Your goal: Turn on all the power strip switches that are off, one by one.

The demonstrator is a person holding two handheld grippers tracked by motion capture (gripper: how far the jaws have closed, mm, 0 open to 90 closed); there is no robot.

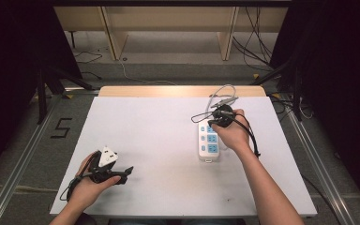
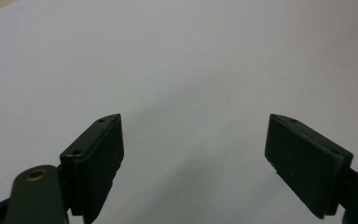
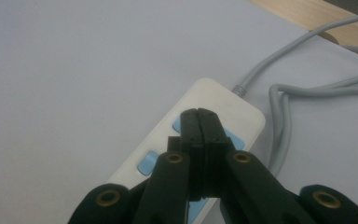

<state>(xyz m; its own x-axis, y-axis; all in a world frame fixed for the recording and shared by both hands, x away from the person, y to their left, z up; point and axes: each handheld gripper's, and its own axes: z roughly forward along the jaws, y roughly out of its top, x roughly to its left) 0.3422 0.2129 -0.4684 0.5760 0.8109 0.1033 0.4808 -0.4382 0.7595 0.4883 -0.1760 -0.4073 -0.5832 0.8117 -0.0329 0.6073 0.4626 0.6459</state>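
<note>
At the near left of the bench [image 1: 168, 140], the left claw [image 2: 193, 163] rests low with jaws spread wide, gripping nothing, apparently idle. Right of centre lies the white power strip [image 1: 208, 143], its grey cord [image 1: 220, 93] looping away. The right claw [image 3: 199, 122] hovers over its sockets, jaws pressed together and empty, seemingly positioned to press or steady it.

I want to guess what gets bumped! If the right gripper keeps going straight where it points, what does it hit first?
Probably the white power strip. The right gripper, jaws pressed together, points down at the strip's top, among its blue sockets. How much gap is left is hard to judge. The grey cable lies off to the side.
</note>
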